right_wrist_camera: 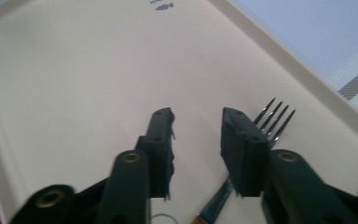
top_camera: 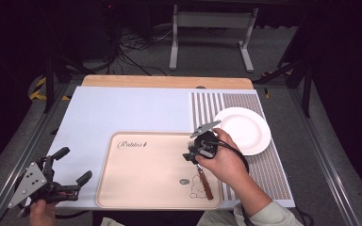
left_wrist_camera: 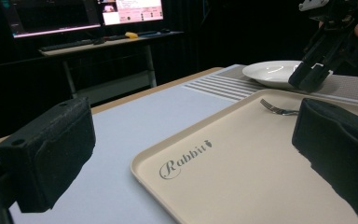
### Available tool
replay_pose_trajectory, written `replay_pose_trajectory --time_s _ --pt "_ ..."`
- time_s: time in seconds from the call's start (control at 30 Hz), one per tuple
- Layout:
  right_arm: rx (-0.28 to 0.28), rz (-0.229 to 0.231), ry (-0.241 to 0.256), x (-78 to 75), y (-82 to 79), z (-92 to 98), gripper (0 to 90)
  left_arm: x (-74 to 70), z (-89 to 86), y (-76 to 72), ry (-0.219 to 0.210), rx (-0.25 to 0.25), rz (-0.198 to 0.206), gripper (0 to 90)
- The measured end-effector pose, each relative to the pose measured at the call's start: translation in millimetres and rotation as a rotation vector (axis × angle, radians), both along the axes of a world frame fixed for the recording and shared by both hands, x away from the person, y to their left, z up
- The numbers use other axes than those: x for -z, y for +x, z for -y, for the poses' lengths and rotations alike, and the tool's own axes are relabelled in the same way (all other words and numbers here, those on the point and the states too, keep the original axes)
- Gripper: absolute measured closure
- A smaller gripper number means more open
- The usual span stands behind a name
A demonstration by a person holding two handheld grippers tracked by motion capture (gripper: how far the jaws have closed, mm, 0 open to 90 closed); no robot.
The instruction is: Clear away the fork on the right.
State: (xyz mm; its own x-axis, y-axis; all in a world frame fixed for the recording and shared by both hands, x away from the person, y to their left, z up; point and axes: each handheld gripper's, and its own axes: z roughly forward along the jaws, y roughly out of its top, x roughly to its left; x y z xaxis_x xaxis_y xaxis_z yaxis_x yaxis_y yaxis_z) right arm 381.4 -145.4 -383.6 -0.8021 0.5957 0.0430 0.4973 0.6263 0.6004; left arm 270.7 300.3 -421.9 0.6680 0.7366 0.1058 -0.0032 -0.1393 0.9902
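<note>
The fork lies in the tray, near the tray's right edge, its wooden handle toward the person and its tines away. In the right gripper view the 4 tines stick out just past the right jaw, and the metal neck runs back under the gap between the 2 jaws. The right tongs hang just above the fork's head, released, with a clear gap between the jaws and nothing in it; whether a jaw touches the fork cannot be told. From the left gripper view the fork rests flat on the tray floor with the right tongs above it.

The left tongs are well apart, at the desk's left front corner beside the tray, spread wide and empty.

A white plate sits on the striped mat, just right of the tray and behind the right hand.
</note>
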Motion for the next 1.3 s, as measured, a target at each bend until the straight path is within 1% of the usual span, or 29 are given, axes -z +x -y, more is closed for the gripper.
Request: replay_pose_trajectory --time_s 0.03,0.07,0.1,0.13,0.23,0.27,0.4,0.57,0.63,0.67,0.7,0.8,0.93,1.0,1.13,1.2,1.3 --pt "-0.037 0.024 -0.003 -0.2 0.3 -1.2 80.0 0.0 0.0 0.0 0.000 0.000 0.000 0.2" --pt "-0.046 0.030 0.007 0.0 0.8 -1.3 87.2 -0.1 0.1 -0.2 0.000 0.000 0.001 0.2" --pt "-0.061 0.032 0.002 -0.2 1.5 -1.4 90.0 -0.2 0.0 -0.2 0.000 0.000 0.001 0.2" --pt "-0.061 0.032 0.002 -0.2 1.5 -1.4 90.0 -0.2 0.0 -0.2 0.000 0.000 0.001 0.2" --pt "-0.087 0.063 0.004 1.9 4.1 -2.2 90.0 -0.1 -0.1 0.0 0.000 0.001 0.001 0.2" --pt "-0.083 0.068 0.010 3.0 5.0 -2.6 90.0 -0.1 -0.2 0.0 0.000 0.001 0.001 0.2" --pt "-0.092 0.067 0.007 6.4 9.0 -2.5 90.0 -0.2 -0.2 0.0 0.000 0.001 0.001 0.2" --pt "-0.097 0.047 -0.016 14.0 16.9 -2.1 90.0 -0.2 -0.1 0.0 0.002 0.001 0.001 0.2" --pt "-0.099 0.033 -0.037 18.3 19.9 -2.2 90.0 -0.2 -0.1 0.1 0.000 0.000 0.002 0.2" --pt "-0.093 0.029 -0.039 19.7 20.7 -2.6 90.0 -0.2 -0.1 0.1 0.000 0.000 0.002 0.2" --pt "-0.100 0.026 -0.046 21.4 22.2 -2.4 90.0 -0.3 -0.2 0.0 0.001 0.000 0.001 0.2" --pt "-0.090 0.003 -0.062 26.6 24.9 -3.2 90.0 -0.4 -0.2 -0.1 0.002 0.001 0.002 0.2" --pt "-0.097 -0.023 -0.089 32.8 28.0 -3.8 90.0 -0.2 -0.2 0.1 -0.001 0.000 0.001 0.2" --pt "-0.093 -0.023 -0.104 34.8 29.1 -4.0 90.0 -0.3 -0.2 0.0 -0.001 0.000 0.001 0.2" --pt "-0.094 -0.044 -0.120 38.2 30.7 -3.9 90.0 -0.3 -0.1 0.1 -0.001 0.000 0.002 0.2" --pt "-0.094 -0.045 -0.130 39.9 31.0 -4.2 90.0 -0.3 -0.2 0.1 -0.003 0.001 0.003 0.2" --pt "-0.095 -0.049 -0.133 41.6 31.6 -4.4 90.0 -0.4 -0.2 0.0 -0.002 0.002 0.001 0.2"
